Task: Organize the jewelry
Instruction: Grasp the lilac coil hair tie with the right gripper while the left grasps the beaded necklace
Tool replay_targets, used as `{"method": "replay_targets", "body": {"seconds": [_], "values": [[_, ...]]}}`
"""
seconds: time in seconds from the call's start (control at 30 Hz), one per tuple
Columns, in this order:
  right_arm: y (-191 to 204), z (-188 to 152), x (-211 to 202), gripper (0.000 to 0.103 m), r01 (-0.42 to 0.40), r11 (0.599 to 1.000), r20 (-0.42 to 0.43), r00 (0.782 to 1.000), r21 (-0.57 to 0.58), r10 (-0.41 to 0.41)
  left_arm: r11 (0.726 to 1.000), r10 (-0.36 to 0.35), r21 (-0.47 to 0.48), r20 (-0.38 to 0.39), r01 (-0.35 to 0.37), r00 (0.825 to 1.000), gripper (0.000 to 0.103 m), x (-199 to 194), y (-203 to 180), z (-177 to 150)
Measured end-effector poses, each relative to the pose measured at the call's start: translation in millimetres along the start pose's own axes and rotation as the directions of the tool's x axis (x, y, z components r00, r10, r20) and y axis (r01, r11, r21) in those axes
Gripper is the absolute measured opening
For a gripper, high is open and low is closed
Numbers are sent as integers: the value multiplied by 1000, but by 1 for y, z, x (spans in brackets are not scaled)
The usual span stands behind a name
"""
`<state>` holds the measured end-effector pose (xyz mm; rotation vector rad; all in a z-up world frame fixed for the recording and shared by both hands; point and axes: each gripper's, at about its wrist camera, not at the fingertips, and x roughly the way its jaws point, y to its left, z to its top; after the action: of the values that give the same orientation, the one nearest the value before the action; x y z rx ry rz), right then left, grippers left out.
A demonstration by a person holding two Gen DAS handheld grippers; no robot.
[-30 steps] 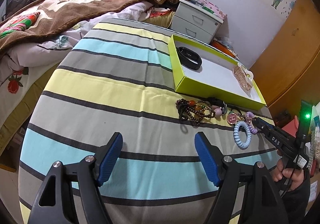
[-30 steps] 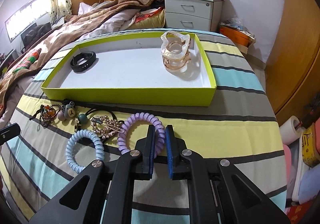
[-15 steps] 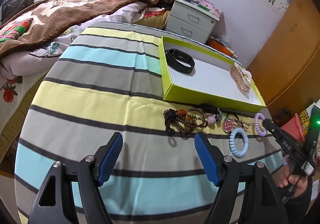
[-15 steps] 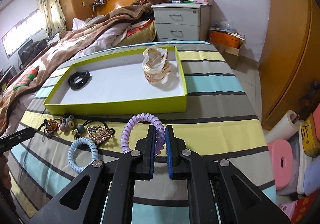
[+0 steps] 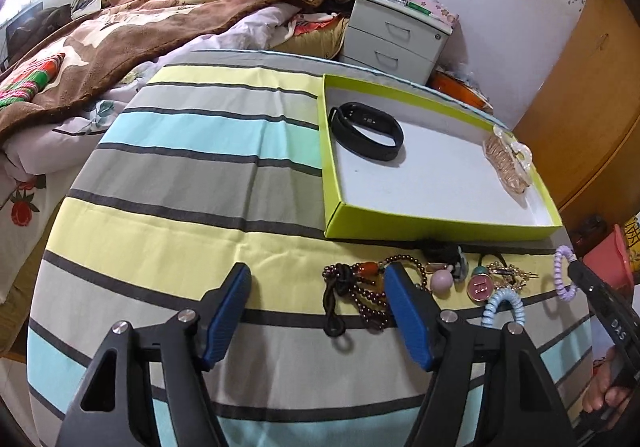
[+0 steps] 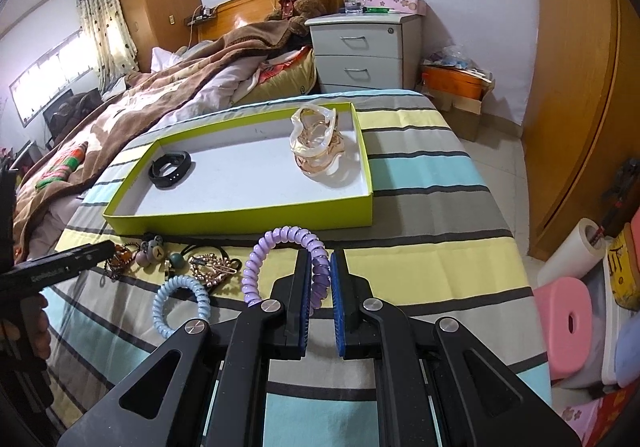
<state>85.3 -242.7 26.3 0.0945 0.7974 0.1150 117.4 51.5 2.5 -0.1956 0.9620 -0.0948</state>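
Now my right claw [image 6: 320,267] pinches the purple coil tie [image 6: 280,247] above the striped cloth [image 5: 180,175], near the green tray's [image 6: 240,217] front wall. Only the left view shows my left claw [image 5: 316,311] closing, empty, beside the beaded bracelet [image 5: 360,287].

Unmade bed [image 6: 168,103], grey nightstand [image 6: 362,51], wooden wardrobe [image 6: 576,87], curtained window [image 6: 52,79]

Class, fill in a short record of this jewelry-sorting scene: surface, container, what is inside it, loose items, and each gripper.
surface: striped tablecloth
container: green tray
inside: black band, clear hair claws
loose: bead bracelet, blue coil tie
right gripper: shut on purple coil tie
left gripper: jaws closing, nothing between
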Motion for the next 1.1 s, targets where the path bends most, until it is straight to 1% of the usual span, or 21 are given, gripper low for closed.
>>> {"method": "replay_targets", "body": {"seconds": [0.2,0.23,0.27,0.3,0.37,0.43,0.57,0.7,0.73,0.83,0.9,0.93,1.1], "values": [[2,1,-1,10,-13,1000,7,1000,0,13,998,36,51,7,-36,999,64,4,-12,-1],[2,1,-1,10,-15,1000,8,1000,-1,15,997,40,61,11,-41,999,60,4,-14,-2],[3,1,-1,10,-16,1000,9,1000,-1,16,997,40,66,15,-41,999,55,4,-16,-2],[3,1,-1,10,-16,1000,10,1000,-1,16,997,30,66,15,-31,999,52,3,-17,-2],[2,0,-1,10,-17,1000,10,1000,1,17,998,10,68,13,-11,1000,40,3,-20,-2],[2,0,-1,10,-17,1000,10,1000,0,17,997,-16,73,7,16,1000,34,4,-23,-2],[2,0,-1,10,-17,1000,12,1000,-1,17,997,-48,65,-9,49,999,34,3,-25,-4],[3,0,-2,10,-20,1000,11,1000,3,20,995,-47,89,-7,48,999,34,3,-32,-7],[3,0,-2,10,-20,1000,11,1000,3,20,994,-48,96,-7,48,999,31,2,-33,-8],[3,0,-2,10,-19,1000,12,1000,3,19,994,-72,86,-17,73,997,28,0,-33,-9],[3,-1,-3,10,-19,1000,16,1000,2,19,993,-76,85,-17,77,997,27,-1,-33,-11],[4,-1,-4,10,-19,1000,18,1000,2,19,993,-78,86,-16,79,997,24,-2,-34,-11],[6,-1,-7,10,-20,1000,27,999,4,20,994,-87,72,4,86,996,22,-10,-32,-12]]}}
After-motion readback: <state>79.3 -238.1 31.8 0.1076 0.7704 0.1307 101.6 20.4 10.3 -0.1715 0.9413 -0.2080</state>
